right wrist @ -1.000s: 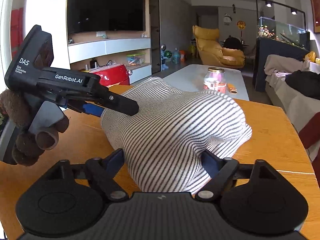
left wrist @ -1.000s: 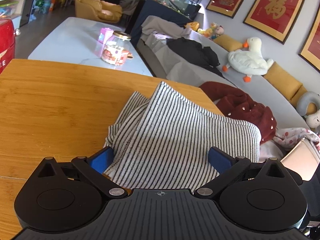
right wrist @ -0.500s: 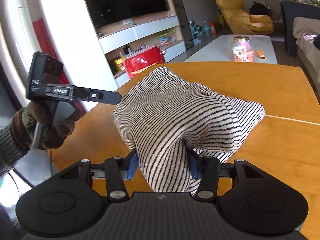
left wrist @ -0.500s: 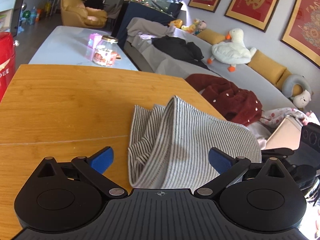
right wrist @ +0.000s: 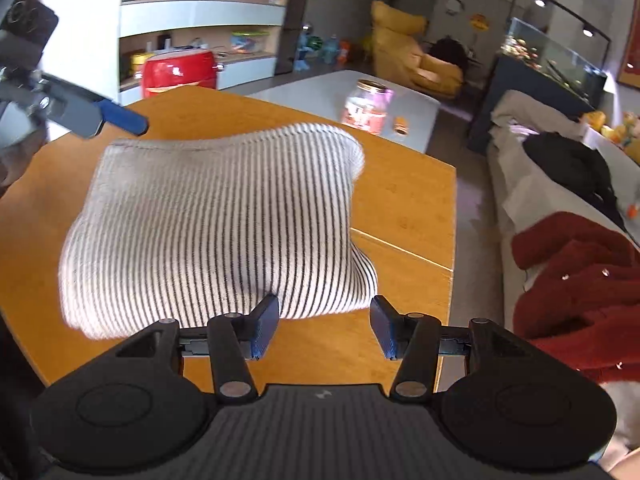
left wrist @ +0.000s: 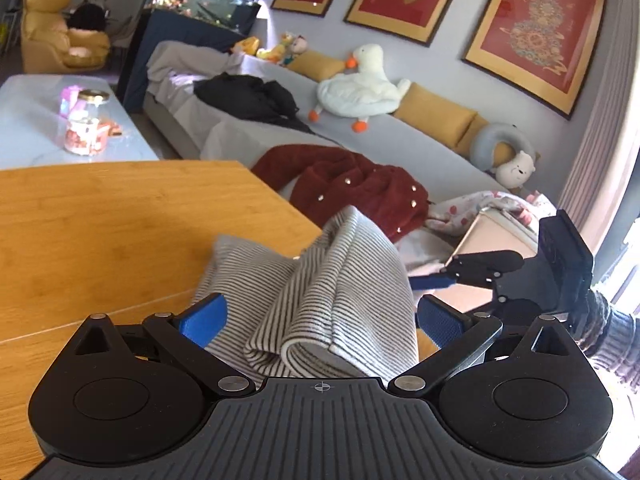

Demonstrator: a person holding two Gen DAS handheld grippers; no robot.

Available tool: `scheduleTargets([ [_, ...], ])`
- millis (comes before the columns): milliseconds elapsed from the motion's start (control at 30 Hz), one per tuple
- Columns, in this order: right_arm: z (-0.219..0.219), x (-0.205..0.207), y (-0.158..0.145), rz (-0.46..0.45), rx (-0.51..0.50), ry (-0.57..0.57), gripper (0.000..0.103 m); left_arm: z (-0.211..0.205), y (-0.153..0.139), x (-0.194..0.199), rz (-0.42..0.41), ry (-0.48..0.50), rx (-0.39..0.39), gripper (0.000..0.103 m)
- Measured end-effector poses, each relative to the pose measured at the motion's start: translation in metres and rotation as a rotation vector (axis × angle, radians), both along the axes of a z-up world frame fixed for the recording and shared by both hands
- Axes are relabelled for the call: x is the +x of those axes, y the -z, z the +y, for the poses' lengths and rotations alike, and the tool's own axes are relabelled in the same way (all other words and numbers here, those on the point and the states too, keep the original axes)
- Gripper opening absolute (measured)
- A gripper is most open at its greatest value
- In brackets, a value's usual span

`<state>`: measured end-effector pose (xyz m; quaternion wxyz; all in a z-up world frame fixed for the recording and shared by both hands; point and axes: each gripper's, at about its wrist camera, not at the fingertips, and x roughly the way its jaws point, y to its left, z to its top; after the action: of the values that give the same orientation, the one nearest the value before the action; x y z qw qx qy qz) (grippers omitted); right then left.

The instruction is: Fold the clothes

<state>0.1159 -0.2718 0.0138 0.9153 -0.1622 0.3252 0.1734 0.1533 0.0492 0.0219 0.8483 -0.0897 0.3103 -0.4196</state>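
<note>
Both grippers stand part-open w/ nothing gripped: right gripper [right wrist: 324, 326] clear of the striped garment [right wrist: 216, 224], left gripper [left wrist: 320, 320] straddling its loose fold near the table [left wrist: 100, 216] edge, so a careless pull-back may drag the bundle open or off the edge.

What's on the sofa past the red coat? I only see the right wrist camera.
Observer: A white goose plush lies on the sofa.
Operator: Is the left gripper squeezing the stripy top?
Observer: No. The left gripper has its jaws wide apart, with the striped top loose between them.
Operator: What's at the sofa's near end?
Observer: A small white bear plush beside a grey neck pillow.
</note>
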Motion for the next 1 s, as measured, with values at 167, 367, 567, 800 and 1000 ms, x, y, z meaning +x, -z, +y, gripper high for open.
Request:
scheduleTargets([
  [167,0.002,0.04,0.009,-0.023,0.096,0.158,0.052,-0.018,0.036,0.029,0.086,-0.071,0.116,0.103],
  [367,0.02,0.086,0.012,-0.023,0.125,0.203,0.052,-0.007,0.04,0.007,0.109,-0.094,0.089,0.103],
  [567,0.049,0.113,-0.004,-0.078,0.1,0.162,0.064,-0.006,0.032,-0.022,0.146,-0.178,0.063,0.103],
  [800,0.065,0.046,-0.03,-0.275,0.058,0.053,0.096,0.007,0.01,-0.041,0.085,-0.328,0.085,0.103],
  [1000,0.095,-0.008,-0.029,-0.365,0.022,-0.044,0.098,0.02,0.001,-0.035,0.06,-0.452,0.104,0.103],
])
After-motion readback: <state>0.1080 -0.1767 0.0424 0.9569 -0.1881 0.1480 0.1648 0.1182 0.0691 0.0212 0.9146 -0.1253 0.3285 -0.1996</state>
